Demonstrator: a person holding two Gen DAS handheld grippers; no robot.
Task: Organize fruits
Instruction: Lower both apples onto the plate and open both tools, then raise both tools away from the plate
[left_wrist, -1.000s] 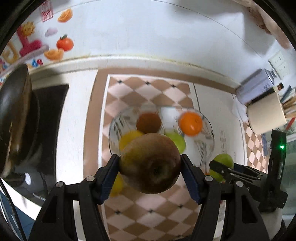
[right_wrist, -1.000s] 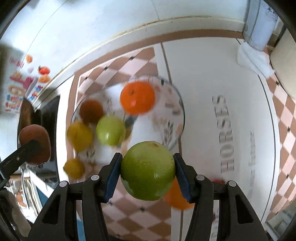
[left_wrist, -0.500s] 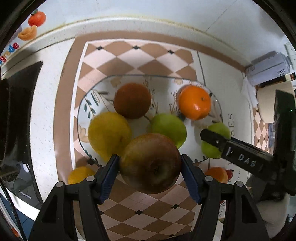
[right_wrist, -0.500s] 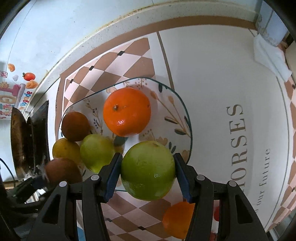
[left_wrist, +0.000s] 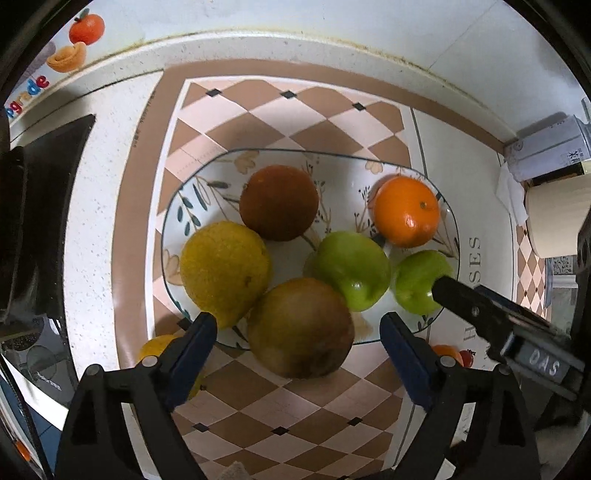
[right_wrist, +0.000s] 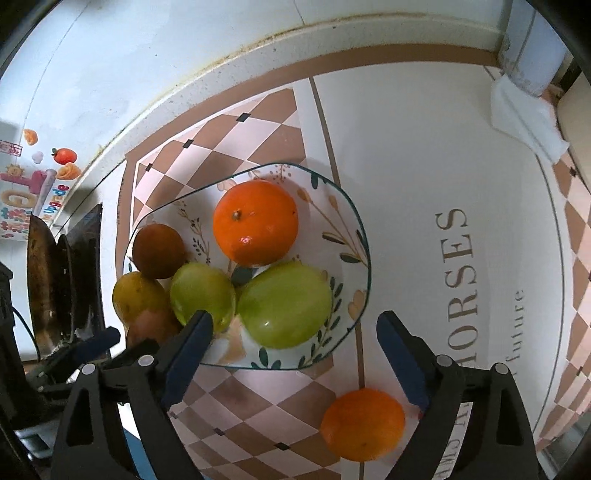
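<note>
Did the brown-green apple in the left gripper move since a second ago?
Yes. It went down into the patterned plate, now resting at the near rim beside the yellow fruit. The left gripper has just been opening; the brown-green apple sits free between its pads.

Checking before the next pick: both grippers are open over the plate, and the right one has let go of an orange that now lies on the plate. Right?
Not quite. What lies between the open fingers of the right gripper is a green apple, not an orange, as the right wrist view shows. It rests on the plate beside the orange. The left gripper is open too.
</note>
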